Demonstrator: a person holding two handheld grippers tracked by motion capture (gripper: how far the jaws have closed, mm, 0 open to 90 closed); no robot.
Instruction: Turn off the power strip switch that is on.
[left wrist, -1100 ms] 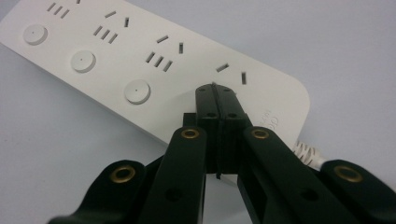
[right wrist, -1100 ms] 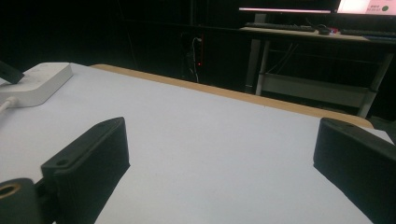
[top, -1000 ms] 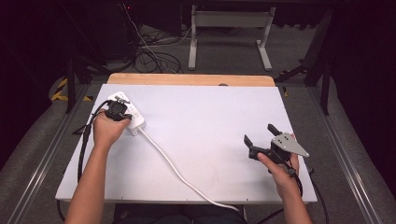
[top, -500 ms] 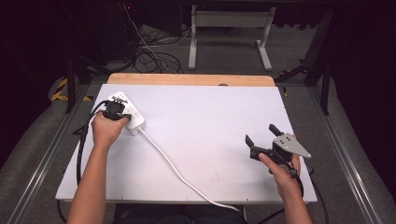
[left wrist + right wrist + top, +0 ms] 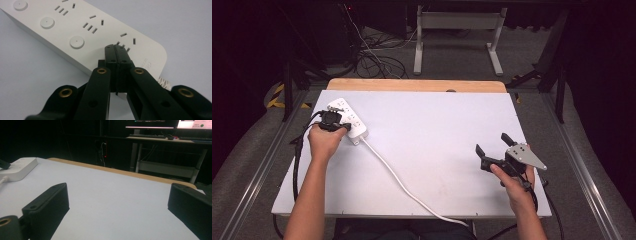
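Left gripper point(image 5: 115, 48), jaws pressed together empty, tips touching the white power strip point(image 5: 75, 32) beneath it.

My left gripper point(image 5: 332, 120) sits on the white power strip point(image 5: 353, 122) near the table's point(image 5: 437, 130) far left corner, its tips hidden under my hand. The strip's white cord point(image 5: 404, 187) runs diagonally across the table toward the near edge. My right gripper point(image 5: 492, 150) hovers well apart at the right side, jaws spread, nothing between them.
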